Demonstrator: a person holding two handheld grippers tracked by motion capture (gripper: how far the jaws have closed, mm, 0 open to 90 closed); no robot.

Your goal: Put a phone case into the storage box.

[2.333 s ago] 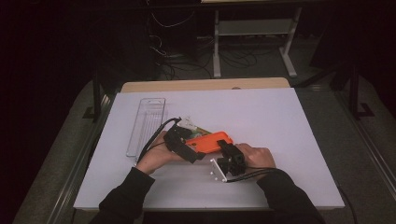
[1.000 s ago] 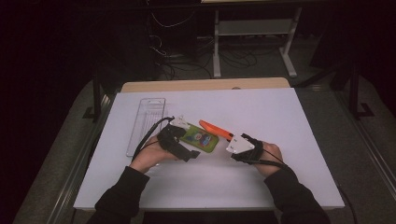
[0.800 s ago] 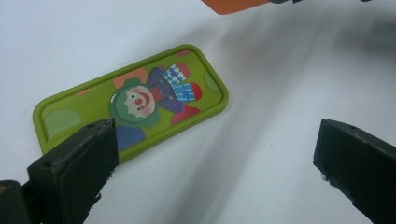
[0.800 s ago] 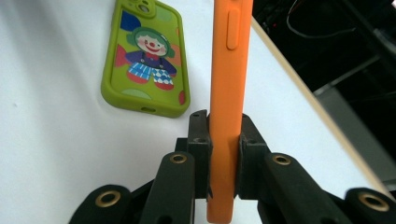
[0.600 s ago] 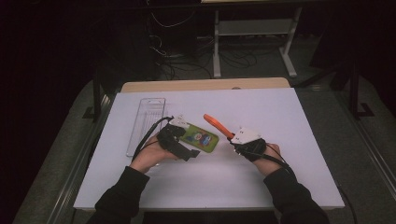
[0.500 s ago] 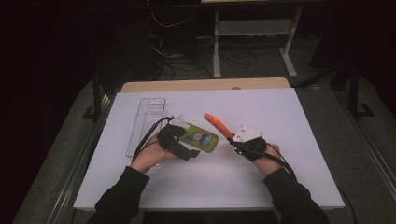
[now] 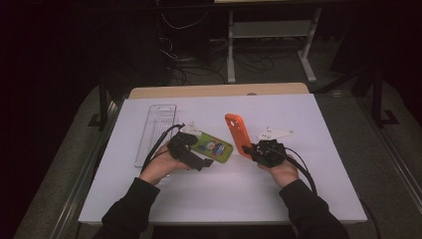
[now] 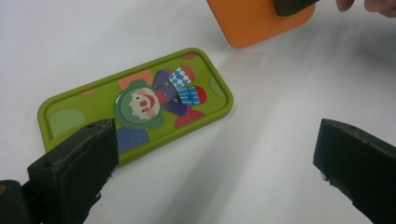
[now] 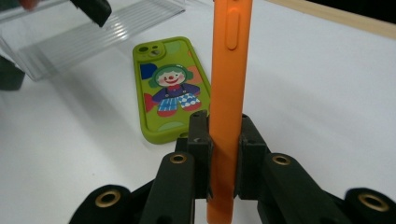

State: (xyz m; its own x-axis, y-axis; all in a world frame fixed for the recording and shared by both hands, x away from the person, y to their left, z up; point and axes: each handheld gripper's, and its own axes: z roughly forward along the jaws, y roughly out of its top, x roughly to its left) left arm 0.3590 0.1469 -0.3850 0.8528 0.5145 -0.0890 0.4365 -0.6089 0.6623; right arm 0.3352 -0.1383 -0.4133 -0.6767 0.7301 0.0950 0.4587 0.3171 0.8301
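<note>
Table (image 7: 298, 199) brightly lit, surroundings dark; soft shadows; gripper views slightly blurred.

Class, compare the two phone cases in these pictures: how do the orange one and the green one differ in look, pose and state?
The orange case is plain; the green case bears a clown picture. The orange case is clamped on edge in the right gripper; the green case lies flat on the white table, unheld, beside the open left gripper. Both are rounded rectangular phone cases.

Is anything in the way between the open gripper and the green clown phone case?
No. The left gripper hangs open just over the green case on the table, nothing between them. The orange case sits off to the side.
</note>
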